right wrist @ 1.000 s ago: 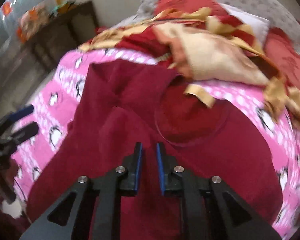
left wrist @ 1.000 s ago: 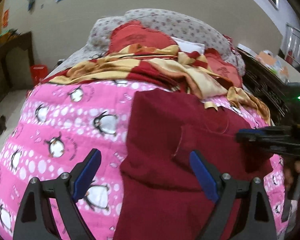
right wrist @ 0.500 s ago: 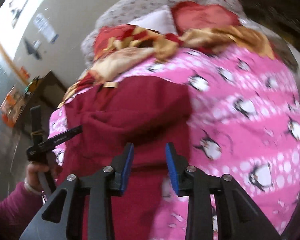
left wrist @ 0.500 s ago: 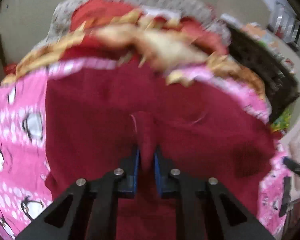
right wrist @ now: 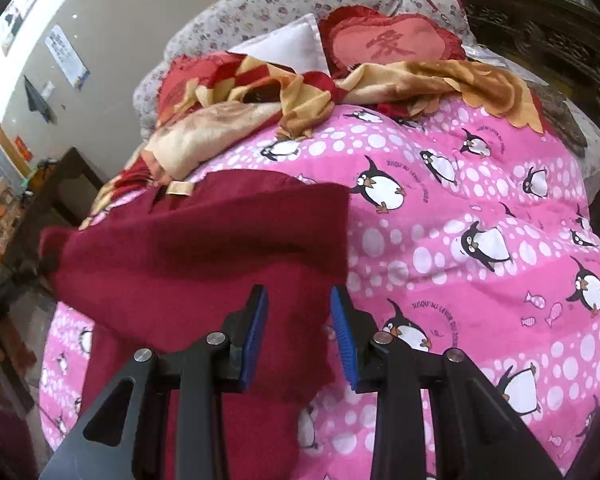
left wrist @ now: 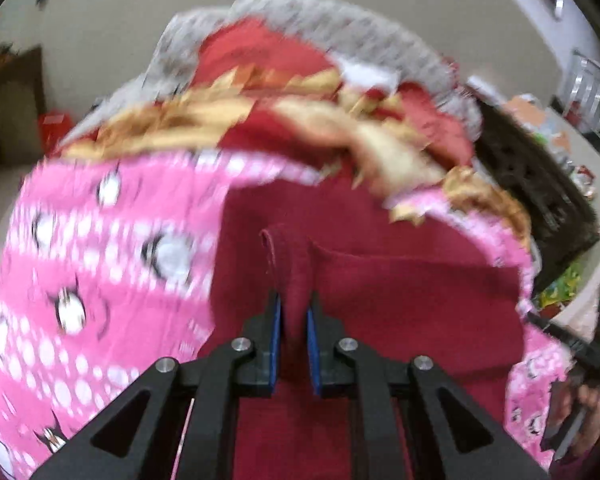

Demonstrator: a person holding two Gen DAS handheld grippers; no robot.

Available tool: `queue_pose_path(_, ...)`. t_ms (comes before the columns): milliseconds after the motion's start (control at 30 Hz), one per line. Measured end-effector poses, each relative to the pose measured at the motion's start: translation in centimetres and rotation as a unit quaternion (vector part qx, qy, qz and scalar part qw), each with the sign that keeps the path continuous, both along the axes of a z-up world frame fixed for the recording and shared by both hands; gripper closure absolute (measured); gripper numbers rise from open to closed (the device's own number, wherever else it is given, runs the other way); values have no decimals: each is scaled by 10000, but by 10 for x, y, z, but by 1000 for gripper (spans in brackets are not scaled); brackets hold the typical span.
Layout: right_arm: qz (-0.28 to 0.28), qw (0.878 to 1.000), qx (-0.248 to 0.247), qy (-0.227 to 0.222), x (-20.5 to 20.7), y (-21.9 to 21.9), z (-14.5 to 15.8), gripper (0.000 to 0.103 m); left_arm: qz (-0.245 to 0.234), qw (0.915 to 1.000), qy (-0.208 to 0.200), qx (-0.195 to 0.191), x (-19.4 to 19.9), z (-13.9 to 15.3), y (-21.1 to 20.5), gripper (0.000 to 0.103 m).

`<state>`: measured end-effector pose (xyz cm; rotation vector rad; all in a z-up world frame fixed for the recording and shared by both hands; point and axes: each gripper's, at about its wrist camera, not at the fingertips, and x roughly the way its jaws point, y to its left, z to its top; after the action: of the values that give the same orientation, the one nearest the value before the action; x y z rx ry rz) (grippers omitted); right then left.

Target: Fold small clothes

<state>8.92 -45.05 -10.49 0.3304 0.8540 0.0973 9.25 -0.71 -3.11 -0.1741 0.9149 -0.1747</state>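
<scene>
A second ago the left hand-held gripper (left wrist: 294,332) was spread wide above the dark red garment (right wrist: 204,248); it is now seen pressed together on a raised ridge of that cloth, which stands up between the blue pads. The right hand-held gripper (right wrist: 300,332), nearly closed a second ago, has been opened part way; the garment's right edge lies between its pads, but no pinch is shown. One corner is thus judged to be secured, the other not yet, so a fold cannot be carried over until the right side is gripped. The garment is spread on the pink penguin quilt (right wrist: 480,240) of the bed, near its front. Its long axis appears to run from the grippers toward the pillows (right wrist: 388,44), though the exact outline is hidden by blur.
</scene>
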Motion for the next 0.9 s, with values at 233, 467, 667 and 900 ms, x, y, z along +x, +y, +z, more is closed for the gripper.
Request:
queue_pose_path(233, -361, 9992, 138, 86, 46, -7, -7, 68, 17, 9997, 221, 49, -6, -30, 1, 91)
queue_pose_path(467, -525, 9978, -203, 353, 58, -8, -11, 68, 74, 9998, 193, 53, -4, -37, 6, 75)
queue_pose_path(667, 427, 9985, -320, 94, 0, 26, -7, 68, 319, 9988, 368, -79, -3, -57, 16, 59)
queue_pose_path(900, 282, 9951, -901, 304, 1, 31, -11, 68, 588, 9983, 32, -10, -17, -33, 30, 50)
